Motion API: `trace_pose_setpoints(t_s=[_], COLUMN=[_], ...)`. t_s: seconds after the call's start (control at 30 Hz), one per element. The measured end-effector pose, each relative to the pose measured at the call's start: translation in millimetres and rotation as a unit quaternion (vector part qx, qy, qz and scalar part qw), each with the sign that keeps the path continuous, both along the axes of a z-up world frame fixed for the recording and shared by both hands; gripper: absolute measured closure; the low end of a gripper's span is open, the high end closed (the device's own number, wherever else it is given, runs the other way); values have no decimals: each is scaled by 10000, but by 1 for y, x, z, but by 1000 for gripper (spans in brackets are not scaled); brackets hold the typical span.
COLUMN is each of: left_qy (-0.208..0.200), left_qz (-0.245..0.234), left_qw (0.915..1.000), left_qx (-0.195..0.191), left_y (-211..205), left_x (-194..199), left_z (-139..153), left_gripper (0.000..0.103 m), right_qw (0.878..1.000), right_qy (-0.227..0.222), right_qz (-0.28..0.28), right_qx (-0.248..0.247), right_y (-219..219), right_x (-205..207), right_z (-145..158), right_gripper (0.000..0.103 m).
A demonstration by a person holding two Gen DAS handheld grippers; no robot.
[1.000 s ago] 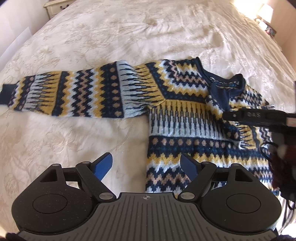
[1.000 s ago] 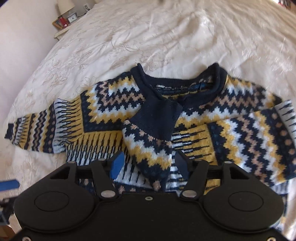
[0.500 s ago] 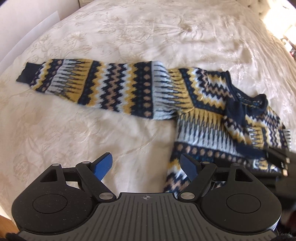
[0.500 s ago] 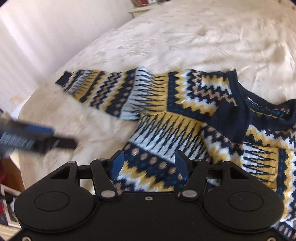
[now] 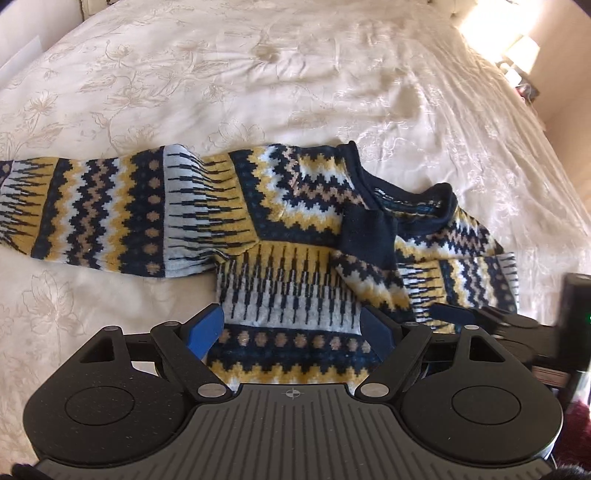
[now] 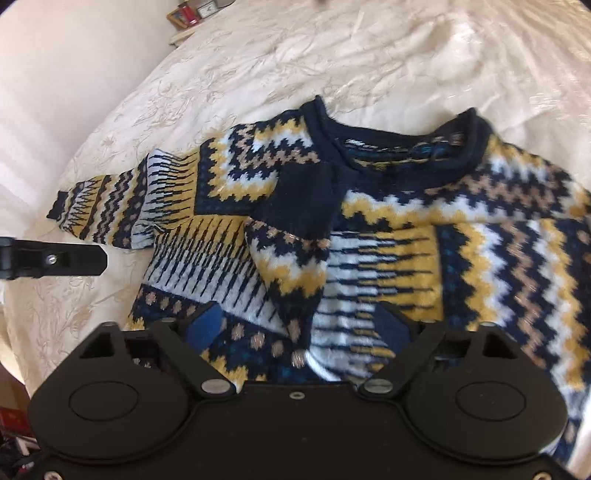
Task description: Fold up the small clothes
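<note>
Grippers come first, nearest in both views. The left gripper (image 5: 291,326) hangs over the lower hem of the patterned sweater (image 5: 295,236), jaws apart, nothing between the pads. The right gripper (image 6: 297,326) is above the folded sleeve (image 6: 291,258); its jaws have just been opening and now stand wide, holding nothing. The sweater lies flat on the cream bedspread (image 5: 258,74). One sleeve is folded across the chest, its dark cuff (image 5: 365,234) near the neckline (image 6: 402,147). The other sleeve (image 5: 92,206) stretches straight to the left, its edge free. Beyond the collar the bedspread is bare and wide. At the far corner stands a nightstand (image 6: 188,16).
</note>
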State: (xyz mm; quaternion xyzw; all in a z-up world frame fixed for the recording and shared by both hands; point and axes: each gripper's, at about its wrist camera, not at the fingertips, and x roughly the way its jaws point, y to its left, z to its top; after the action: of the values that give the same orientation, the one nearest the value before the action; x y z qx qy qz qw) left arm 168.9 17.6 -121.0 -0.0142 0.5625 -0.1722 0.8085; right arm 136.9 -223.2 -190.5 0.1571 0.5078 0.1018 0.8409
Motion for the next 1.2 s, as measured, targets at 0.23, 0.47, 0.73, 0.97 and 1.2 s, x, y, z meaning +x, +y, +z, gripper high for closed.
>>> trace_pose_setpoints(t_s=[0.23, 0.47, 0.73, 0.97, 1.2], left_qy=[-23, 210, 493, 549, 681], left_qz=[275, 325, -29, -195, 619], left_qw=[9996, 9992, 9964, 9971, 9944], left_qx=[68, -82, -696, -481, -527], left_y=[11, 9, -10, -18, -3], left_x=[13, 33, 25, 20, 35], left_z=[4, -14, -45, -63, -81], left_gripper=[23, 23, 23, 23, 35], right_qw=[9848, 9609, 9880, 9978, 9989], right_qy=[-559, -868, -460, -110, -39], right_qz=[1639, 2555, 1379, 614, 427], right_qx=[-145, -617, -528, -228, -195], right_y=[69, 95, 35, -3, -8], right_x=[-6, -50, -67, -69, -71], right_z=[6, 14, 7, -2, -5], right_gripper=[9, 12, 11, 11, 11])
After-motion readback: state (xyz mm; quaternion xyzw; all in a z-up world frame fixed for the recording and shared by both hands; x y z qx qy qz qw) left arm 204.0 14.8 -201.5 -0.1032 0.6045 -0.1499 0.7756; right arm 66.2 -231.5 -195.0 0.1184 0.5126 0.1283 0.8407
